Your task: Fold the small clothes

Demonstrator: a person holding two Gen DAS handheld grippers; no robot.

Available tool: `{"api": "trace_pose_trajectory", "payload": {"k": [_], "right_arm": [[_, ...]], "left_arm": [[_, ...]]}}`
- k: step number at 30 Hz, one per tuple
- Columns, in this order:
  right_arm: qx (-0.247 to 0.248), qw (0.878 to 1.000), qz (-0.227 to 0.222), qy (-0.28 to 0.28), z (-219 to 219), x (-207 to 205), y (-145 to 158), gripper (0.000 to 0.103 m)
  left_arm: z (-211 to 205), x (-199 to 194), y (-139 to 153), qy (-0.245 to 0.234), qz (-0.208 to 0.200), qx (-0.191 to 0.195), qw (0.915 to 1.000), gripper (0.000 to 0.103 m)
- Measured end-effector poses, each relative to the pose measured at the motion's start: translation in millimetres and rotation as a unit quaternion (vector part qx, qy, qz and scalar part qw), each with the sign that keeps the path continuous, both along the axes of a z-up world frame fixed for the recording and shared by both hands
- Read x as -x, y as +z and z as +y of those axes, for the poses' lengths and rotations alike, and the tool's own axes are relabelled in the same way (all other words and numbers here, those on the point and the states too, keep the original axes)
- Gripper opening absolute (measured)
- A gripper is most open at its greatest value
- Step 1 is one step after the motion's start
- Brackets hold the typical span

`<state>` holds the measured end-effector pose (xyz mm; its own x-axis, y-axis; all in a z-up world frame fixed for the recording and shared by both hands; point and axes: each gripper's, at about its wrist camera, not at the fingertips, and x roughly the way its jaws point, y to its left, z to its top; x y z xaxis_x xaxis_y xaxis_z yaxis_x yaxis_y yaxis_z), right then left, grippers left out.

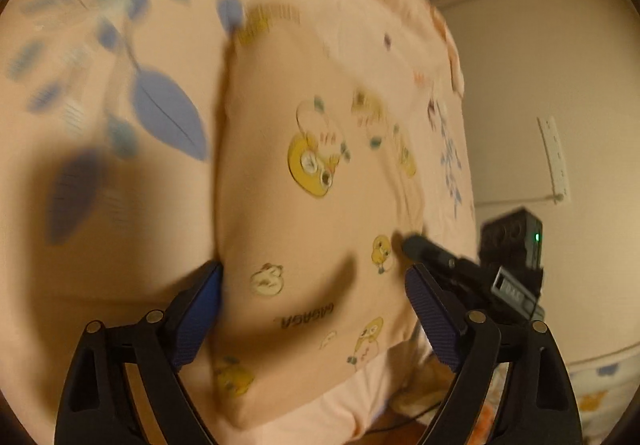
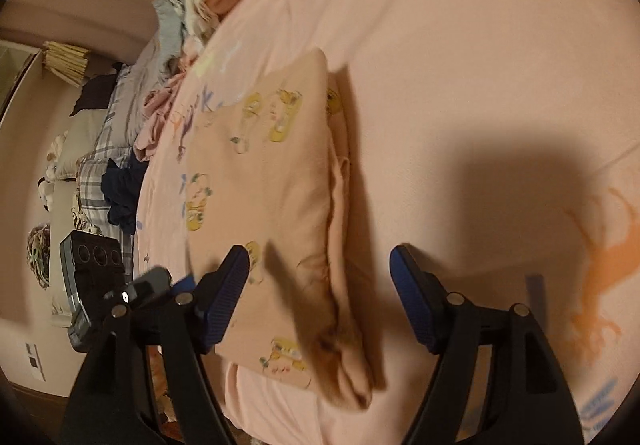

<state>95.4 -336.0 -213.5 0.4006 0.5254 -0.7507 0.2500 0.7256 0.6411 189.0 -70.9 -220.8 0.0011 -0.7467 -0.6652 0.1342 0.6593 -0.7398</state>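
Left gripper (image 1: pixel 314 309): nearest the lens in left wrist view, jaws spread wide, nothing between them; blue pads straddle the near end of the garment, left pad at its left edge.
Garment (image 1: pixel 312 205): small peach piece with yellow duck print, already folded into a narrow rectangle, lying flat on the bed near the bed's front edge.
Bedsheet (image 1: pixel 120 225): pink, blue leaf print left of the garment, orange print on the far right in right wrist view.
Right gripper (image 2: pixel 320 293): also wide open, empty, hovering over the garment's near right side where the stacked layers (image 2: pixel 344 325) show.
Laundry pile (image 2: pixel 192 5): mixed clothes heaped at the far left of the bed in right wrist view, well apart from the garment.
Handling: looks light, thin, limp jersey; will sag and slip open if lifted by one layer. Not fragile.
Where to grip: judged best at the two near corners, pinching all layers together at the folded edge, so the stack stays aligned.
Hidden/unclear: both views motion-blurred; garment type (shirt or pants) cannot be told; far end of the garment smeared; underside and layer count not readable; whether pads touch cloth cannot be told; bed front edge partly cut off by gripper frames.
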Motion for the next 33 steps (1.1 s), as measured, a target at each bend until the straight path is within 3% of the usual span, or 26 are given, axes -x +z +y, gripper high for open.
{"api": "trace_pose_trajectory", "payload": {"k": [4,5,6,7,8,12,16,22,25,28,30,33], "right_arm": [[-0.011,1.000,-0.026,0.011,6.2,-9.0,0.1,0.073],[-0.012,0.999,-0.031,0.012,9.3,-11.1,-1.7,0.067],[-0.010,0.999,-0.038,0.009,11.6,-12.3,-3.1,0.061],[-0.004,0.999,-0.041,0.005,10.5,-13.5,-6.1,0.044],[0.002,0.999,-0.044,0.001,12.3,-14.1,-9.5,0.038],[0.041,0.997,-0.072,-0.006,19.2,-7.6,-8.5,0.032],[0.045,0.996,-0.071,-0.010,17.4,-10.6,-11.5,0.030],[0.085,0.993,-0.070,-0.031,27.9,-10.4,-8.6,0.029],[0.062,0.996,-0.053,-0.046,24.9,-8.5,-2.1,0.024],[0.067,0.995,-0.066,-0.039,29.6,-0.3,22.7,0.022],[0.092,0.991,-0.096,-0.030,36.0,9.5,53.2,0.022],[0.094,0.985,-0.144,-0.032,35.5,26.1,97.9,0.022]], "left_arm": [[-8.3,-8.9,-4.4,-0.008,-0.004,0.027,0.9996,0.090],[-8.7,-11.5,-5.9,-0.007,-0.001,0.030,0.9995,0.087],[-7.7,-13.4,-7.6,0.002,-0.001,0.026,0.9997,0.082],[-6.1,-14.1,-8.0,0.019,-0.005,0.005,0.9998,0.063],[-4.8,-13.6,-8.3,0.033,-0.012,-0.017,0.9992,0.046],[-12.6,-4.2,-3.1,0.019,-0.068,-0.054,0.9960,0.044],[-24.1,1.2,2.6,0.023,-0.092,-0.091,0.9914,0.042],[-44.9,11.9,9.2,0.008,-0.162,-0.169,0.9722,0.039],[-52.3,19.1,22.5,0.003,-0.180,-0.204,0.9623,0.030],[-60.4,36.1,53.5,-0.018,-0.242,-0.240,0.9401,0.027],[-57.4,49.5,83.5,-0.021,-0.279,-0.230,0.9320,0.026],[-44.8,59.3,126.5,-0.007,-0.299,-0.194,0.9343,0.026]]}}
